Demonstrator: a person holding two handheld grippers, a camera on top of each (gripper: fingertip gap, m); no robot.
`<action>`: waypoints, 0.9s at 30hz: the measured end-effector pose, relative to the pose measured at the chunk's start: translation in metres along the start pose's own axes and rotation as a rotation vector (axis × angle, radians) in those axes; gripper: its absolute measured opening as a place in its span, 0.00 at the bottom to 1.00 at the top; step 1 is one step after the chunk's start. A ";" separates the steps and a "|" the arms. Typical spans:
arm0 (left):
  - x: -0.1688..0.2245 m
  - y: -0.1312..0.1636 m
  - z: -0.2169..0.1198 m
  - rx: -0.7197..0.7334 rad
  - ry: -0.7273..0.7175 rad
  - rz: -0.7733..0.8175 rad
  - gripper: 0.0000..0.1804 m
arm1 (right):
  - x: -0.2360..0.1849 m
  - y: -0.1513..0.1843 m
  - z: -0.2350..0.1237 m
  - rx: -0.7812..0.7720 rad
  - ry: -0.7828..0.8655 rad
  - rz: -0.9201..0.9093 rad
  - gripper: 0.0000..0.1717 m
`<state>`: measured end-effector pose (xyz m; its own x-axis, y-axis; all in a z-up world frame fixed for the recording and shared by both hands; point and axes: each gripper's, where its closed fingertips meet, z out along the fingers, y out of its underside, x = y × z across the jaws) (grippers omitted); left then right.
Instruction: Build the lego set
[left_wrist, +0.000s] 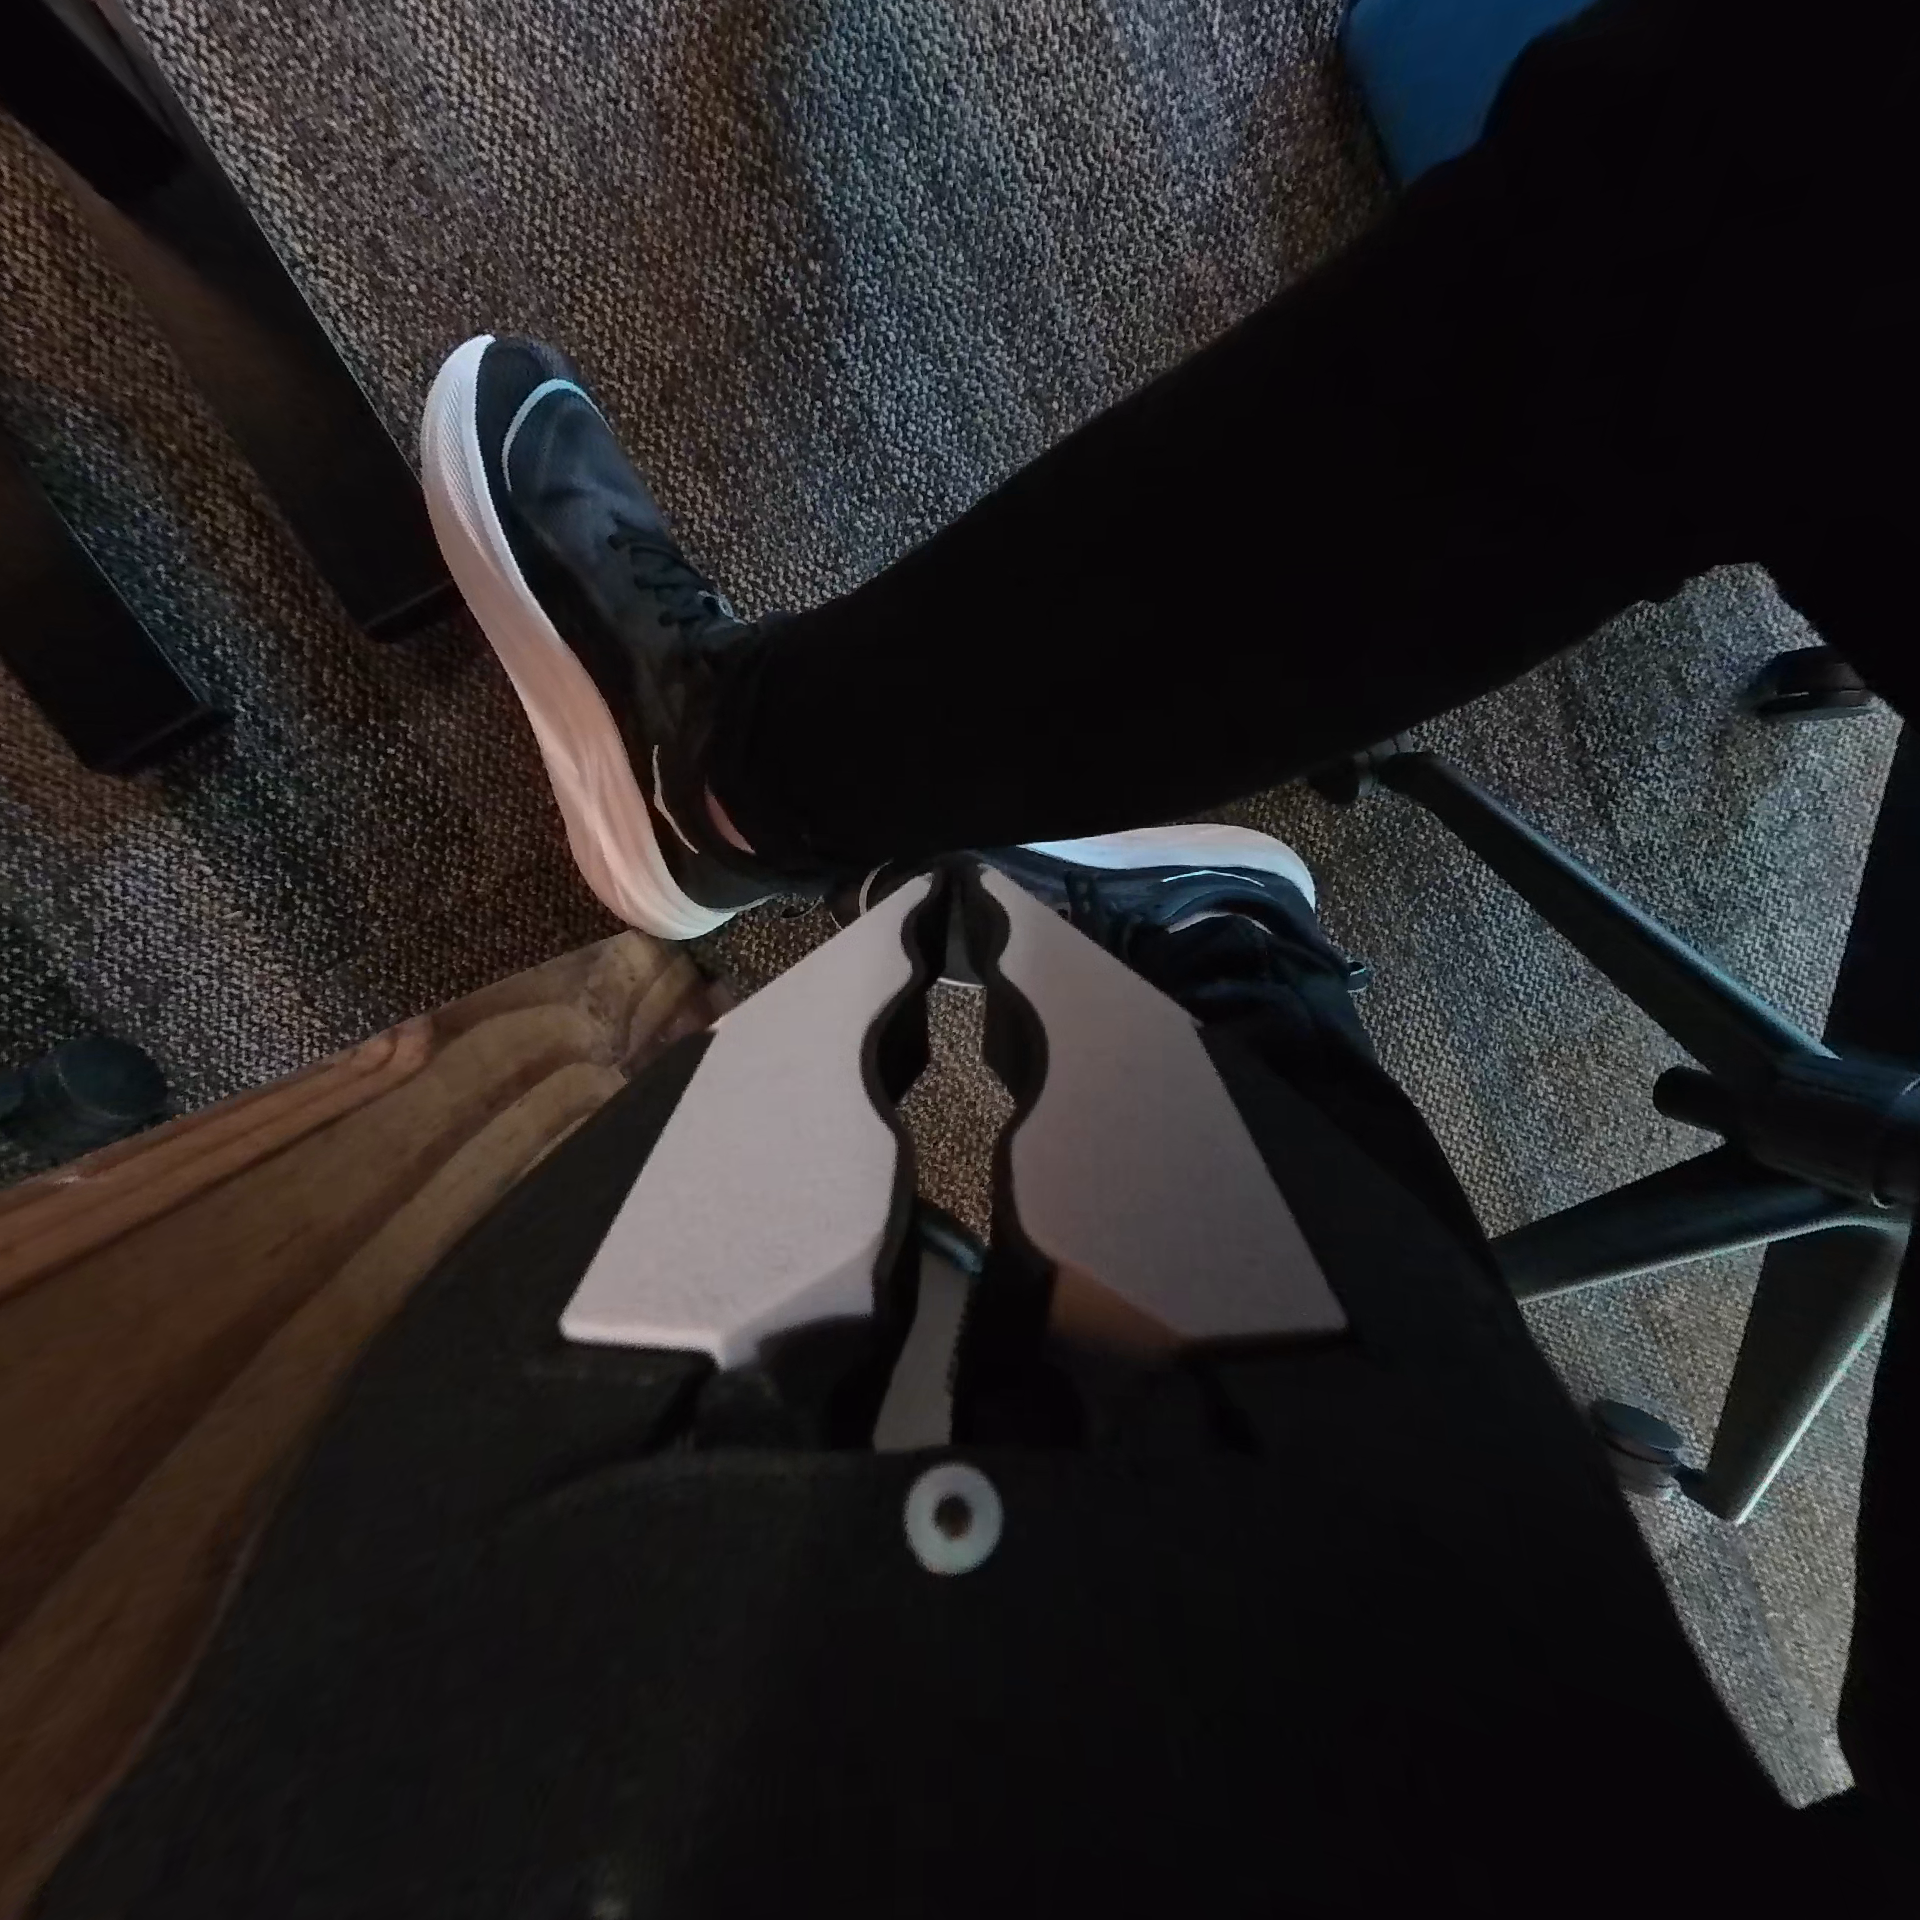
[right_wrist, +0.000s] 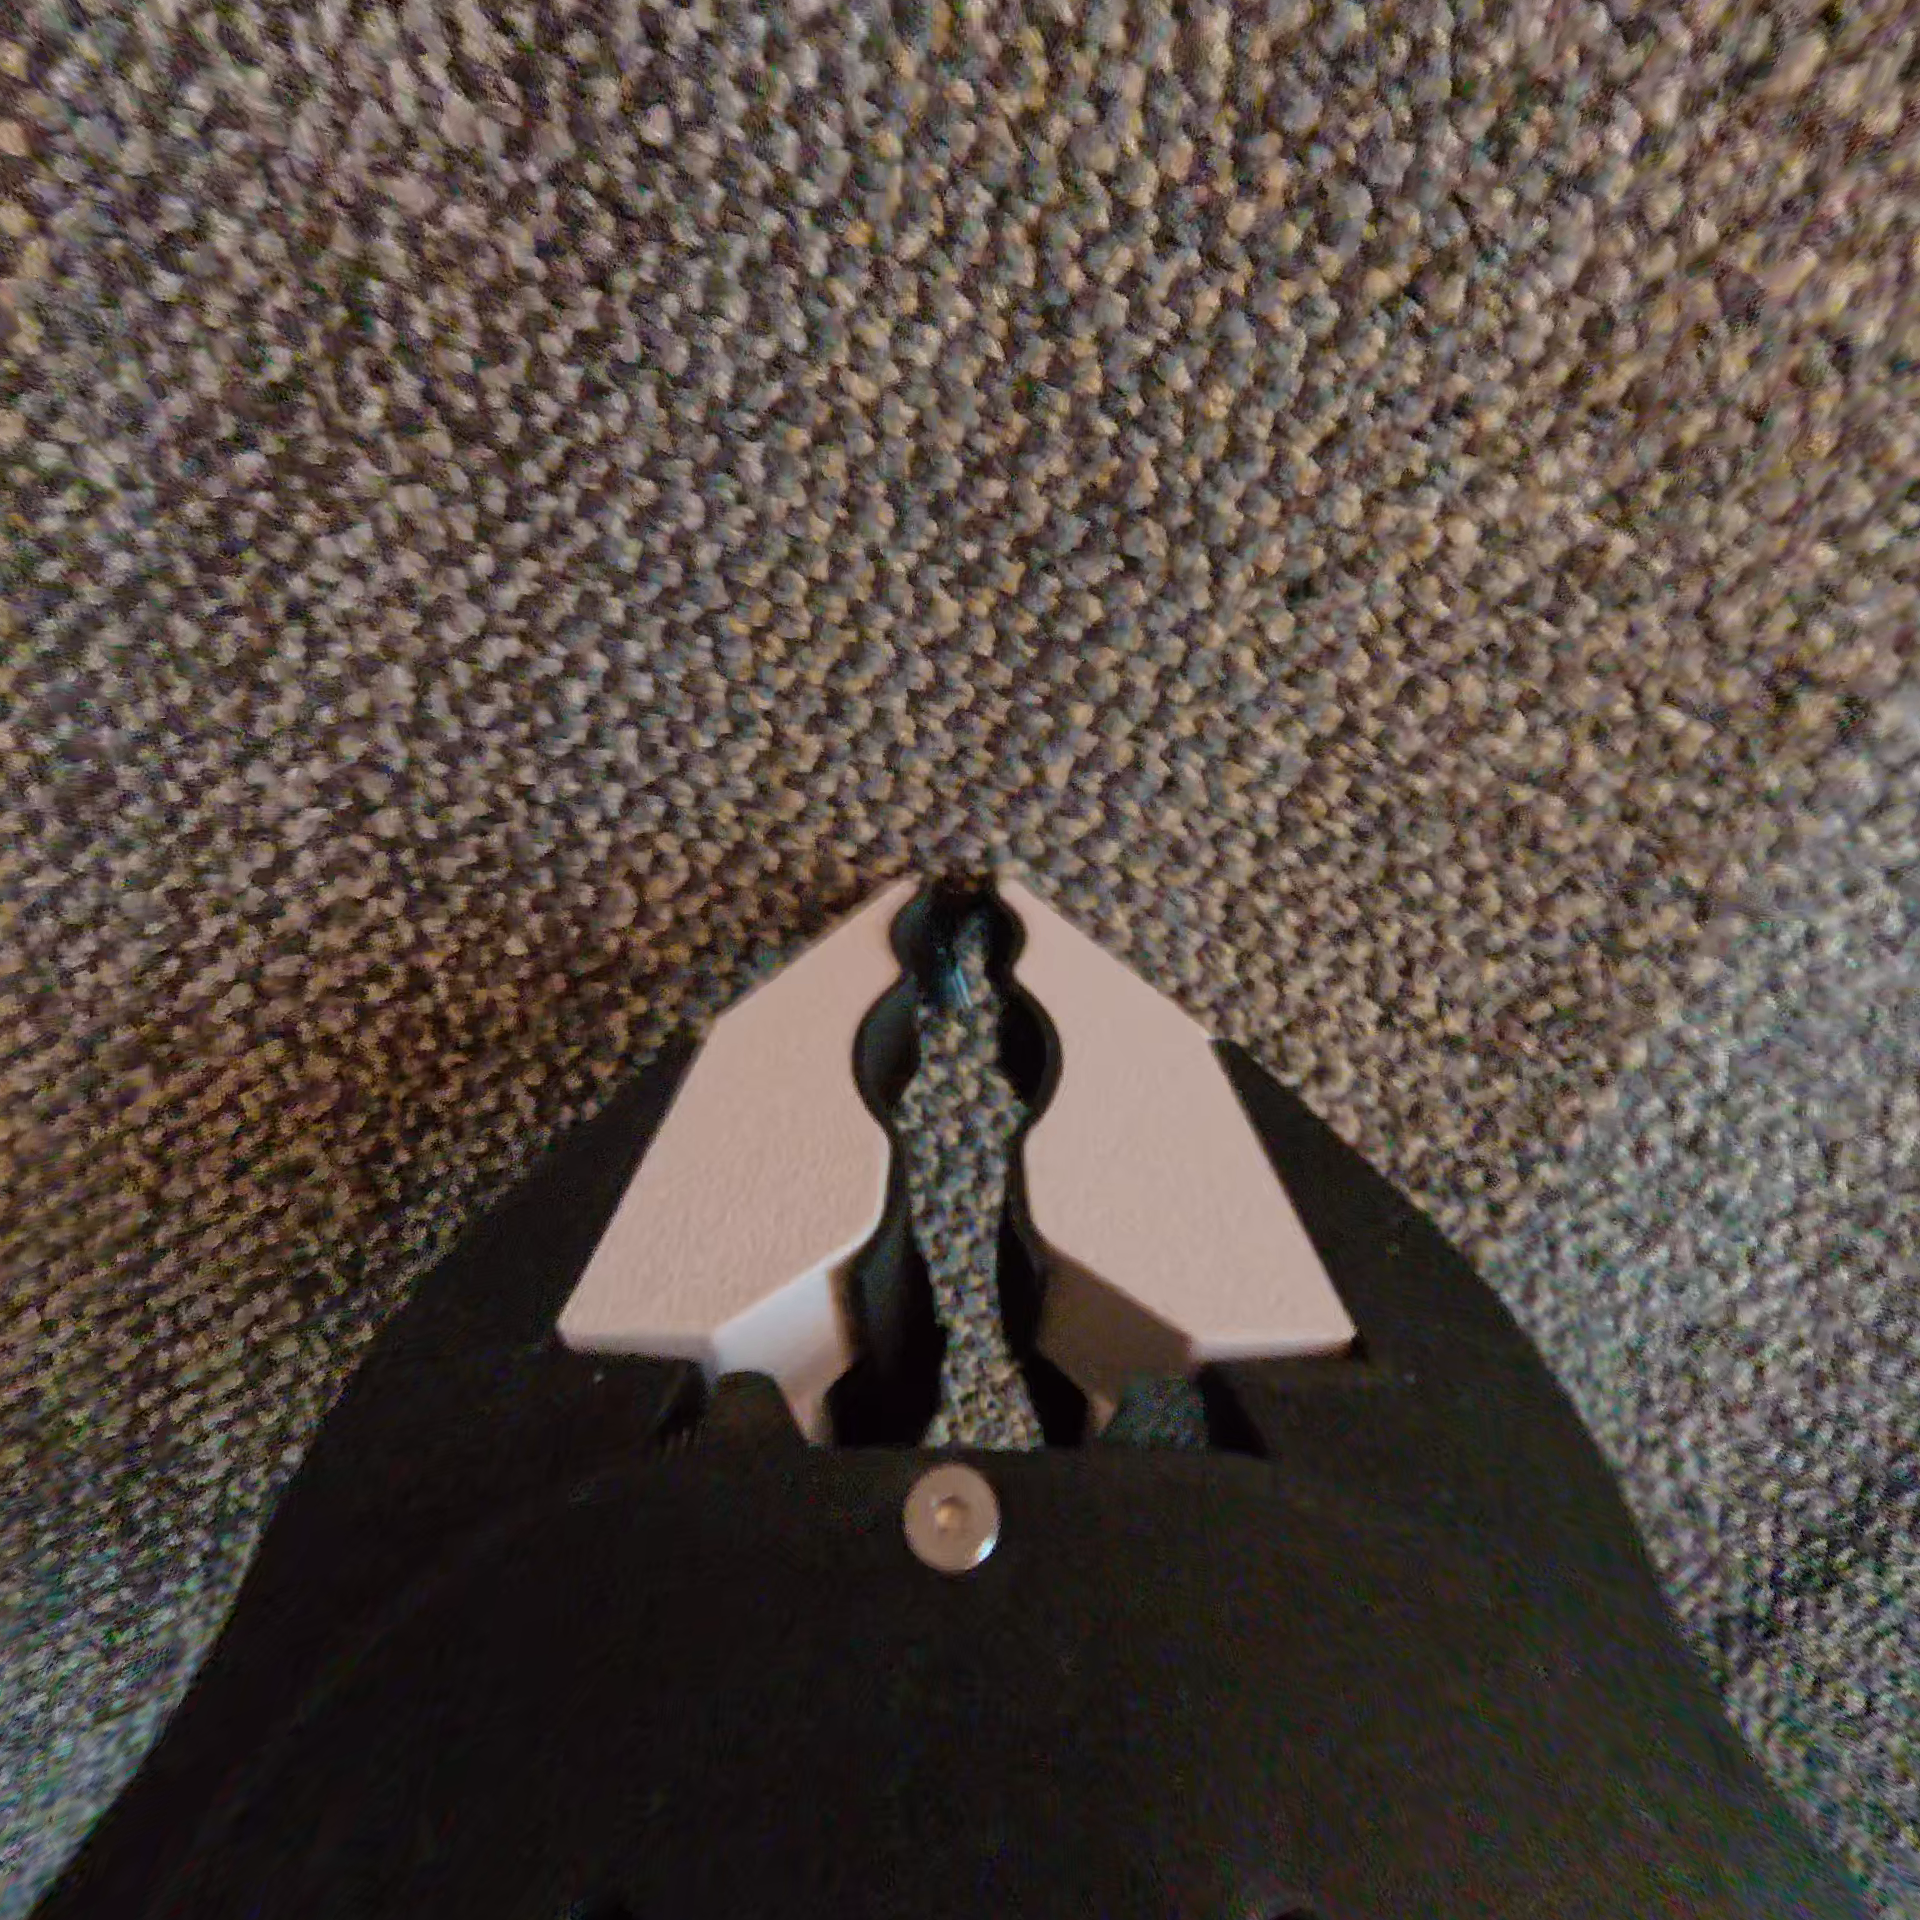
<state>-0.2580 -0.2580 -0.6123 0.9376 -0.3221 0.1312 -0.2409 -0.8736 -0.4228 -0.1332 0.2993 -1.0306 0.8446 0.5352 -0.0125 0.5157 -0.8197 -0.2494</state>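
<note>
Both tongs, left (left_wrist: 961, 883) and right (right_wrist: 961, 888), clenched bare above speckled carpet (right_wrist: 935, 416); no writing legible.

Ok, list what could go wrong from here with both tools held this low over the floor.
1. The left tool has its tips together right at a person's black trouser leg and black-and-white sneakers; a nudge forward could poke the leg or snag the laces.
2. The right tool points its tips close against the speckled carpet; pushing on could jam them into the pile.
3. The chair base and its caster stand close by the left tool; a swing could hit them.
</note>
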 end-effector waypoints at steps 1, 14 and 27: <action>0.001 0.000 0.000 -0.004 -0.001 0.005 0.00 | 0.001 0.002 -0.001 0.001 -0.016 0.023 0.03; 0.018 -0.002 0.004 -0.024 0.027 0.042 0.00 | -0.010 0.011 -0.041 0.052 -0.293 0.154 0.02; 0.030 -0.029 -0.010 0.003 0.001 0.111 0.03 | -0.118 0.066 -0.215 0.113 -0.702 0.087 0.00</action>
<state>-0.2255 -0.2462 -0.5869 0.9049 -0.4171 0.0847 -0.3423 -0.8314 -0.4378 -0.1682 0.1381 -0.8376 0.5710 0.5048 -0.6474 0.4005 -0.8597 -0.3170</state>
